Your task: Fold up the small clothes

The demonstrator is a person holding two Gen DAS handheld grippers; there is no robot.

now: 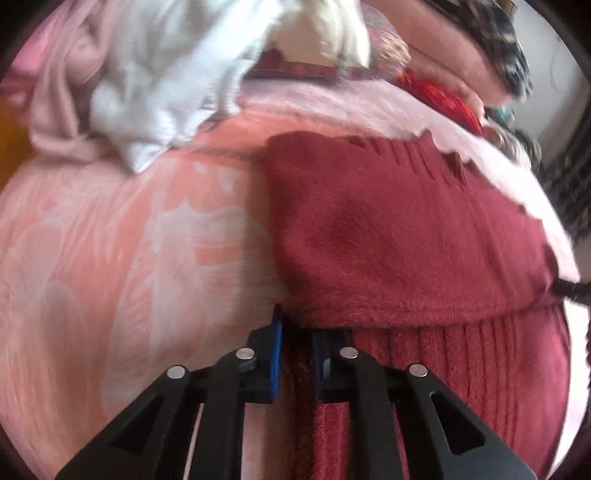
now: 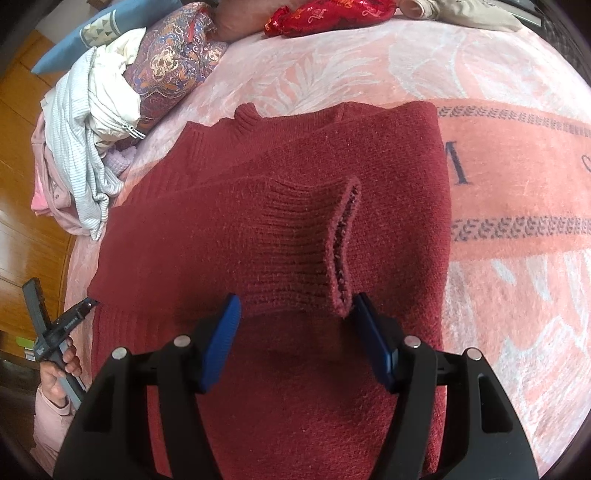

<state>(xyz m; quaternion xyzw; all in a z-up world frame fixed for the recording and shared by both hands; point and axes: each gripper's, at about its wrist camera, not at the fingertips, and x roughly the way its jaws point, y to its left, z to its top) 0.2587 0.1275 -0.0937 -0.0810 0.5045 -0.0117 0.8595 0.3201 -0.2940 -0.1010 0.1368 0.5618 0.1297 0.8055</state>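
A dark red knit sweater (image 2: 280, 206) lies spread on the pink blanket, one sleeve folded across its body with the ribbed cuff (image 2: 343, 243) on top. My right gripper (image 2: 295, 314) hovers over it, open, its blue pads either side of the cuff's near end without pressing it. In the left wrist view the sweater (image 1: 399, 229) fills the right half. My left gripper (image 1: 297, 328) is shut on the sweater's ribbed left edge, red knit pinched between the pads. In the right wrist view that gripper (image 2: 86, 304) shows at the sweater's left edge, held by a hand (image 2: 59, 369).
A pile of white and striped clothes (image 2: 85, 147) lies at the bed's left edge, next to a patterned cushion (image 2: 173, 62). A shiny red cloth (image 2: 325, 14) sits at the far end. The pink patterned blanket (image 2: 517, 166) stretches right of the sweater. A wooden floor (image 2: 22, 129) is on the left.
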